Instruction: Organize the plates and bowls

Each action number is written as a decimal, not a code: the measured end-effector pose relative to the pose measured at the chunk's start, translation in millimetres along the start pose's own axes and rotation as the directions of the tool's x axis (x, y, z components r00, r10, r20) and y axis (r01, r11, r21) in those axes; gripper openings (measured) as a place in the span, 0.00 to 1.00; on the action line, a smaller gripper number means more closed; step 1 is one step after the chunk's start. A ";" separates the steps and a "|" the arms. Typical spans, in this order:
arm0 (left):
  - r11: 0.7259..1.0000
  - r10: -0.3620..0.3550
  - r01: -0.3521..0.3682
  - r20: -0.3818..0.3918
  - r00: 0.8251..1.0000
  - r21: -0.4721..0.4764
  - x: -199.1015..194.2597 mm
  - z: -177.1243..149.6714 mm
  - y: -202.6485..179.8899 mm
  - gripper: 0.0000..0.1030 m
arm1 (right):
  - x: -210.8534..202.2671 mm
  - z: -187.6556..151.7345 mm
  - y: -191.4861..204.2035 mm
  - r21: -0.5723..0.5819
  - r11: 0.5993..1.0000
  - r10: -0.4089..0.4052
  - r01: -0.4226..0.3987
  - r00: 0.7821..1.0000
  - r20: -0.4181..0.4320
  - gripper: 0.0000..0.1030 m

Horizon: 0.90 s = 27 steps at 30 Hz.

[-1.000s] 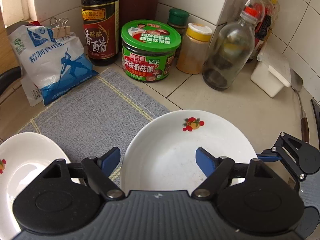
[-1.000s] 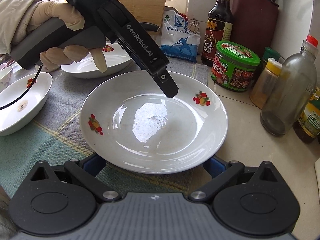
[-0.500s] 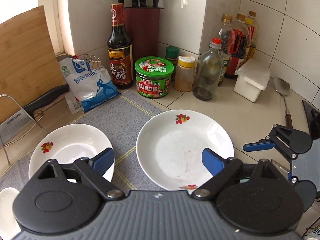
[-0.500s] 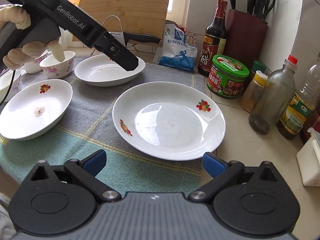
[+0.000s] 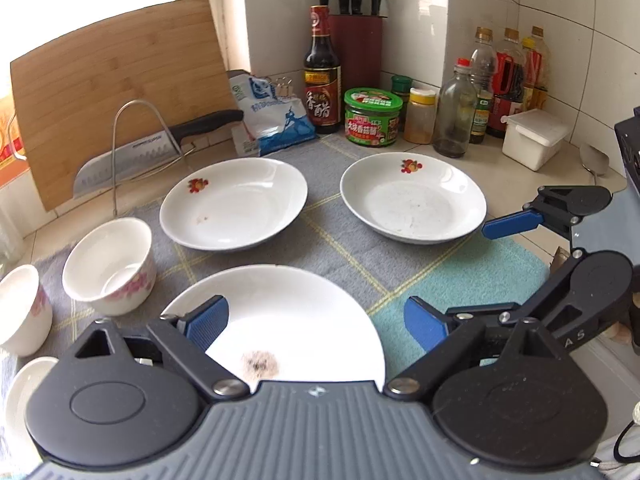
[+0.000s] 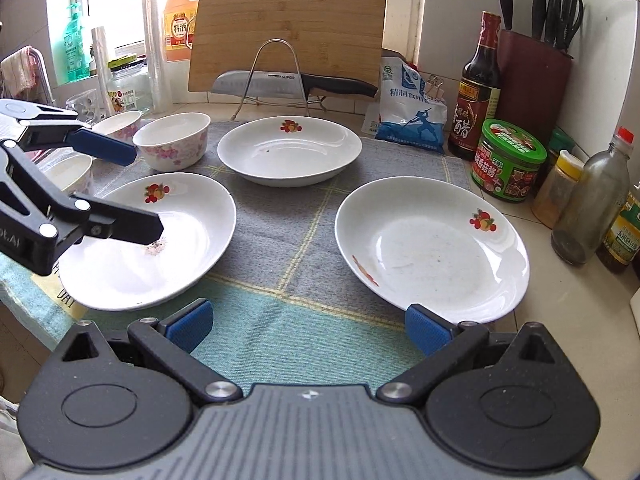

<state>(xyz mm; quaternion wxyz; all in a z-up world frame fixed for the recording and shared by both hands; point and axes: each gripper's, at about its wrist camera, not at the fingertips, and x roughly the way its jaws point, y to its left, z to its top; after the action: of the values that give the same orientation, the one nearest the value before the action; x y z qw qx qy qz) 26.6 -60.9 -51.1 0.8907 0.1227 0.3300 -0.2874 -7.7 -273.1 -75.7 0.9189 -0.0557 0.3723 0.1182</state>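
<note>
Three white plates with fruit prints lie on a grey-green mat point(image 6: 296, 240): a near-left plate point(image 6: 168, 248) point(image 5: 296, 320), a far plate point(image 6: 292, 152) point(image 5: 236, 204) and a right plate point(image 6: 432, 244) point(image 5: 412, 196). Floral bowls point(image 6: 172, 140) point(image 5: 108, 264) stand at the left. My left gripper point(image 5: 316, 320) is open and empty over the near-left plate; it also shows in the right wrist view point(image 6: 140, 196). My right gripper point(image 6: 308, 324) is open and empty, above the mat's front, with its right finger by the right plate's near rim.
A cutting board point(image 6: 288, 28), a knife on a wire rack point(image 6: 280, 80), a salt bag point(image 6: 412, 108), a vinegar bottle point(image 6: 478, 88), a green-lidded jar point(image 6: 508, 160) and several bottles point(image 6: 592, 208) line the back and right. A white box point(image 5: 536, 138) sits at the far right.
Both grippers have pulled back and up from the right plate, widening the view. My left gripper has moved left, over the near-left plate. Both stay open.
</note>
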 end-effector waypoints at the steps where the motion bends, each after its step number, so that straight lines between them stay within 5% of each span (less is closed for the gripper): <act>1: 1.000 0.007 -0.008 -0.009 1.000 -0.029 -4.7 -9.1 5.7 0.92 | 1.2 1.3 3.7 0.003 1.000 0.006 -0.006 1.000 0.001 1.00; 10: 0.988 0.067 -0.078 -0.083 0.994 -0.133 -29.5 -67.5 42.7 0.92 | 13.4 11.5 28.5 0.033 0.999 0.022 -0.022 1.000 -0.005 1.00; 18: 0.993 0.093 -0.100 -0.119 0.989 -0.062 -16.2 -95.9 51.4 0.92 | 21.8 21.8 43.9 0.039 0.997 0.068 -0.067 0.997 -0.035 1.00; 27: 0.998 0.045 -0.049 -0.096 0.994 -0.032 8.1 -97.1 54.6 0.95 | 33.6 24.4 56.5 0.016 0.995 0.099 -0.098 0.991 -0.093 1.00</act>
<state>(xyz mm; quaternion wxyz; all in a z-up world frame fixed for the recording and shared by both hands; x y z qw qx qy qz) 13.7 19.1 -127.8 0.8825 0.1287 0.3741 -0.2545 17.4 -208.0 -82.5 0.8939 -0.0375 0.4177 0.1585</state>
